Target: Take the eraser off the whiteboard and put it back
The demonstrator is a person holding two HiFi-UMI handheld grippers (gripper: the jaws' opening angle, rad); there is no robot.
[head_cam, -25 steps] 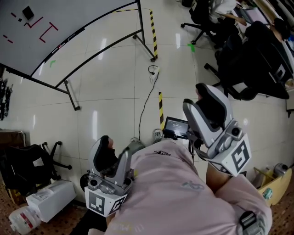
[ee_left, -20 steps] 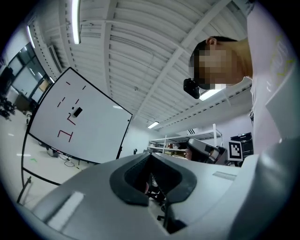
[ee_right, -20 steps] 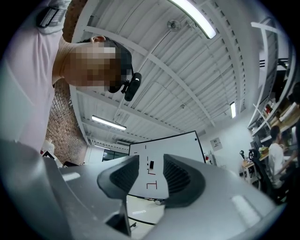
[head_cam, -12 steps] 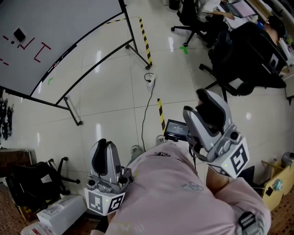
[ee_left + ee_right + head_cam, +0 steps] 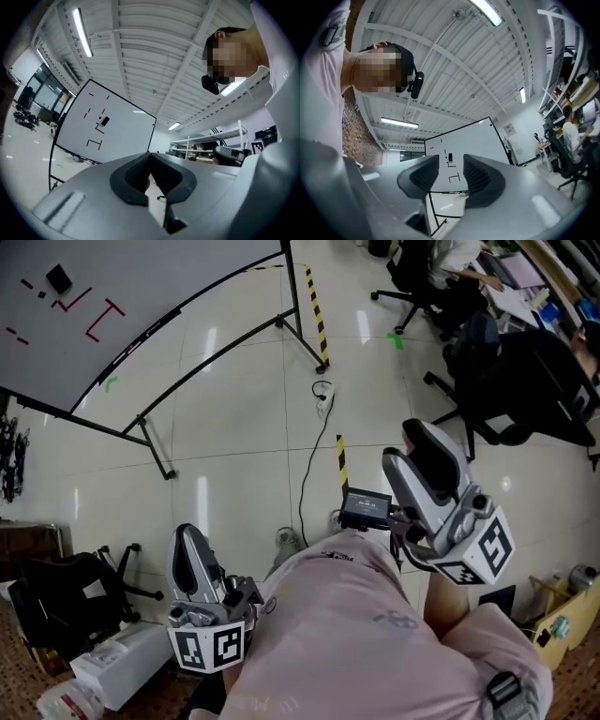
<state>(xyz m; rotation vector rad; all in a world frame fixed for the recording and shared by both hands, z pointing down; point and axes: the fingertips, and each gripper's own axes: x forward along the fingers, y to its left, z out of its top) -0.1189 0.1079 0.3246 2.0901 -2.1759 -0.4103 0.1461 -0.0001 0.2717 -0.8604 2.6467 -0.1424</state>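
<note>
The whiteboard (image 5: pixel 150 277) stands far off at the upper left, with red marks on it. The black eraser (image 5: pixel 58 278) sticks to it near its left side. Both also show in the left gripper view, whiteboard (image 5: pixel 122 133) and eraser (image 5: pixel 105 121), and in the right gripper view, whiteboard (image 5: pixel 476 140) and eraser (image 5: pixel 450 157). My left gripper (image 5: pixel 185 538) is held low by the person's body; its jaws have just been closing and are shut on nothing (image 5: pixel 150 169). My right gripper (image 5: pixel 410 444) has just opened wider and stands open and empty (image 5: pixel 451 176), pointing toward the board.
The board's black stand legs (image 5: pixel 155 442) spread over the tiled floor. Black-yellow tape strips (image 5: pixel 317 306) and a cable with a plug (image 5: pixel 323 395) lie ahead. Office chairs (image 5: pixel 506 362) and desks stand at the right. A black chair (image 5: pixel 56 601) and a white box (image 5: pixel 117 662) sit at the lower left.
The left gripper's jaws went from wide open to shut and it moved left and lower in the view. The right gripper shifted slightly and its jaws opened a little more.
</note>
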